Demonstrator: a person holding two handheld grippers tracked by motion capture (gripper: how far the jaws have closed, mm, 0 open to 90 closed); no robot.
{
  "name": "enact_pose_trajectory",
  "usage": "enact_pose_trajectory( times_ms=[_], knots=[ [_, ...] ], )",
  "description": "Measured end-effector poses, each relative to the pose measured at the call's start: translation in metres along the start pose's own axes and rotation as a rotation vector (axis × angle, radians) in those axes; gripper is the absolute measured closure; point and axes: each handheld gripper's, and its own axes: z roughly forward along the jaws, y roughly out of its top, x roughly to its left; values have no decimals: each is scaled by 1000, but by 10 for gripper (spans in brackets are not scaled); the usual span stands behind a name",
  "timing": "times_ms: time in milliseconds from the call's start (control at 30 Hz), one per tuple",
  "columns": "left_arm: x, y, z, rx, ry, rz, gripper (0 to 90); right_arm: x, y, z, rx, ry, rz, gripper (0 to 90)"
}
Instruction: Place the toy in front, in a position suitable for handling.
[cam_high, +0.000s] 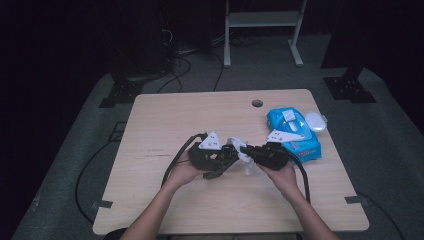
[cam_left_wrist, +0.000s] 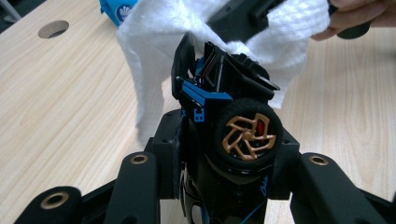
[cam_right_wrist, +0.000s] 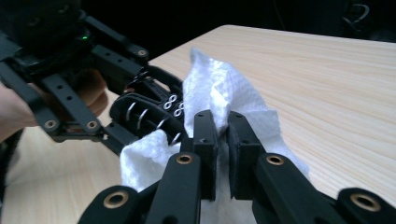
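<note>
At the middle of the table (cam_high: 165, 200), my left gripper (cam_left_wrist: 219, 154) clamps a black toy car (cam_left_wrist: 224, 93) by its body, while my right gripper (cam_right_wrist: 223, 140) has its jaws pinched shut on a white wipe (cam_right_wrist: 219, 88) pressed against the car. Both sit raised just above the wood, between my two hands, with the blue wipe pack (cam_high: 295, 131) lying near the right edge.

The risks, as I judge them: the wipe is thin and bunched, so a hard pull could tear it or drag it out of my right jaws. The car is held across a narrow part beside its wheel (cam_left_wrist: 247, 136) (gold spokes, black tyre), and a sideways rub could twist it loose or snap a small open panel. My two grippers work almost touching, so a careless push could knock one against the other.

The left gripper view gives the car's wheel, blue trim and raised flap up close, with the wipe draped behind. The right gripper view shows the fold of wipe caught between my closed jaws and the car's slatted end. The high view alone places the pack and its white lid (cam_high: 316, 120).
</note>
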Motion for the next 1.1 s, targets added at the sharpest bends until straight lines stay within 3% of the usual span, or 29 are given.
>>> enact_pose_trajectory(
  times_ms=[167,233,367,500,533,600,667,800,867,1000,1067,1100],
  knots=[
    [-3,2,1,-7,-6,2,572,6,7,-6,-52,18,0,828],
    [-3,2,2,-20,-14,-1,572,12,12,-8,-65,28,-34,827],
    [-3,3,-1,-28,-9,-2,572,11,9,-5,-42,14,-39,827],
    [1,1,-6,-49,2,-22,572,-1,0,-2,4,-27,-13,827],
    [2,0,-8,-53,4,-29,572,-8,-3,-2,4,-12,25,828],
    [2,0,-7,-51,8,-26,572,-9,-5,-2,1,1,37,828],
    [2,0,-6,-58,-5,-30,572,-6,-6,2,9,32,42,828],
    [0,1,-6,-59,-1,-23,572,-4,-4,3,3,40,44,828],
    [0,2,-7,-79,-19,-40,571,-4,-2,-2,-22,54,60,829],
    [-2,4,-5,-78,-18,-30,572,-3,2,-6,-44,60,63,831],
    [-4,5,-2,-79,-25,-25,573,0,9,-12,-83,99,77,831],
    [-4,5,-2,-79,-25,-25,573,3,11,-12,-78,94,57,830]
  ],
)
